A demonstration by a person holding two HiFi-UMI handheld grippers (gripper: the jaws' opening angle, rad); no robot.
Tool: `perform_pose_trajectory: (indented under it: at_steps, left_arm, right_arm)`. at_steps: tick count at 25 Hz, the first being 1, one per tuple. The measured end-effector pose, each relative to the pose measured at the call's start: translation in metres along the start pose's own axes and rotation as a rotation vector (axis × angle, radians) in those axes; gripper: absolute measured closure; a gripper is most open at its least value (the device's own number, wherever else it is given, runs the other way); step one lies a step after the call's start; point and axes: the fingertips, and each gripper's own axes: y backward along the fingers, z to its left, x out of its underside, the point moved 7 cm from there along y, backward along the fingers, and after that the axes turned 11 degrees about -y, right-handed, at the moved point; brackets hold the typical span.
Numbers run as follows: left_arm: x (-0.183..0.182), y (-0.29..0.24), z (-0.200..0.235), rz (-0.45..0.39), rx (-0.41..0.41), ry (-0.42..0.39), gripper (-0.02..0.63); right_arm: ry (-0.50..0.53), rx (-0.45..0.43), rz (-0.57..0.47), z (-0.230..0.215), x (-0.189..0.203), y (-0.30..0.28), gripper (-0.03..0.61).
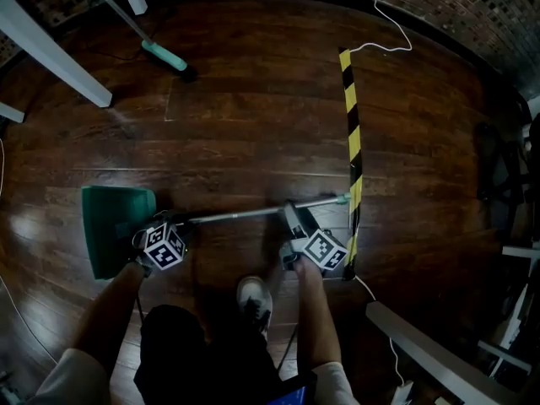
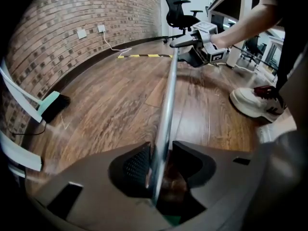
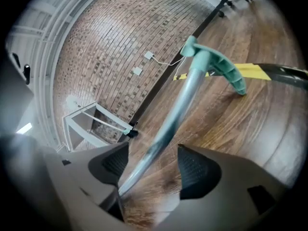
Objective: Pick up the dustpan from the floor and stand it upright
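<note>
The dustpan lies flat on the dark wood floor, its green pan to the left. Its metal handle runs right to a green grip by the striped tape. My left gripper points steeply down at the pan end. It is shut on the handle, which runs tight between the pads of that left gripper. My right gripper sits further along the pole. In its own view the right gripper stands open wide. The handle passes loosely between its pads, nearer the left one.
Yellow-black tape runs across the floor just right of the handle's end. A broom with a teal head and white table legs stand at the far left. A white cable trails by the brick wall. The person's shoe is between the grippers.
</note>
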Motion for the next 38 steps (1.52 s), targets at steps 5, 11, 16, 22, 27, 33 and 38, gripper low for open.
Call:
perform_pose_trajectory:
  at_steps: [5,11,16,22,27,33,38]
  left_arm:
    - [0.003,-0.004,-0.001,0.001,-0.08,-0.055,0.499]
    - [-0.026,0.023,-0.007,-0.125,-0.112,-0.081,0.505]
    - [-0.079,0.062,-0.021,-0.343,-0.135,-0.087,0.518]
    - [-0.141,0.073,-0.028,-0.537,-0.085,-0.082,0.525]
    - [-0.163,0.075,-0.031,-0.701,0.011,-0.06,0.525]
    - [-0.169,0.08,-0.024,-0.799,0.022,-0.003,0.525]
    - [-0.17,0.078,-0.026,-0.814,0.054,-0.024,0.523]
  right_arm:
    - [0.06,0.025,-0.016,0.015,-0.002,0.005,0.426]
    - [0.191,-0.036,-0.151,0.098,-0.035,0.052,0.433]
    - [0.463,-0.08,-0.271,0.24,-0.06,0.124,0.451]
    - [0.796,-0.114,-0.34,0.353,-0.045,0.175,0.481]
    - [0.961,-0.148,-0.392,0.405,-0.012,0.19,0.499]
    - [0.947,-0.363,-0.424,0.454,0.016,0.169,0.5]
    - [0.985,-0.344,-0.473,0.456,0.003,0.17,0.5]
